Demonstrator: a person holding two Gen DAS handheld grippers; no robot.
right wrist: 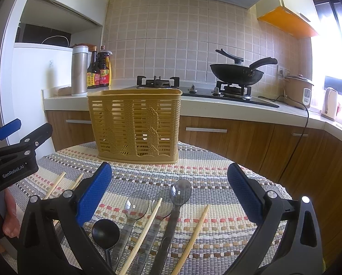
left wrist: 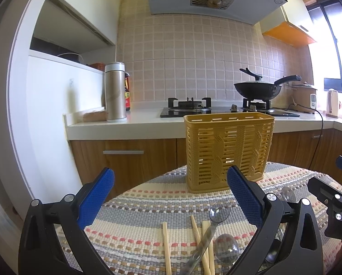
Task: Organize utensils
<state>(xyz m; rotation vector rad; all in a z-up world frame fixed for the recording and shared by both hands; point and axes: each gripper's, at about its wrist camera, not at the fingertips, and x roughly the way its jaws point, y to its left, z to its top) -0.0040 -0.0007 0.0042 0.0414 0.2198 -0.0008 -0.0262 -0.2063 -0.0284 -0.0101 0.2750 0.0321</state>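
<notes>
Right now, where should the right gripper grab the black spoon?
Grip the black spoon by its thin handle just below the bowl, coming down from above with the right gripper open. It lies flat on the mat, close beside a clear spoon.

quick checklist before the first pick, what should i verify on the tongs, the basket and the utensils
1. Right tongs open and empty: ok, the blue pads are spread with nothing between them.
2. Left tongs open and empty: ok.
3. Yellow basket upright on the striped mat: ok.
4. Basket has room: ok as far as the slats show, no utensil is visible through them; its top opening is not in view.
5. Utensils lie apart for a clean grasp: not ok, a chopstick crosses the clear spoons.
6. Black spoon free: cannot tell, its handle runs out of frame.
</notes>
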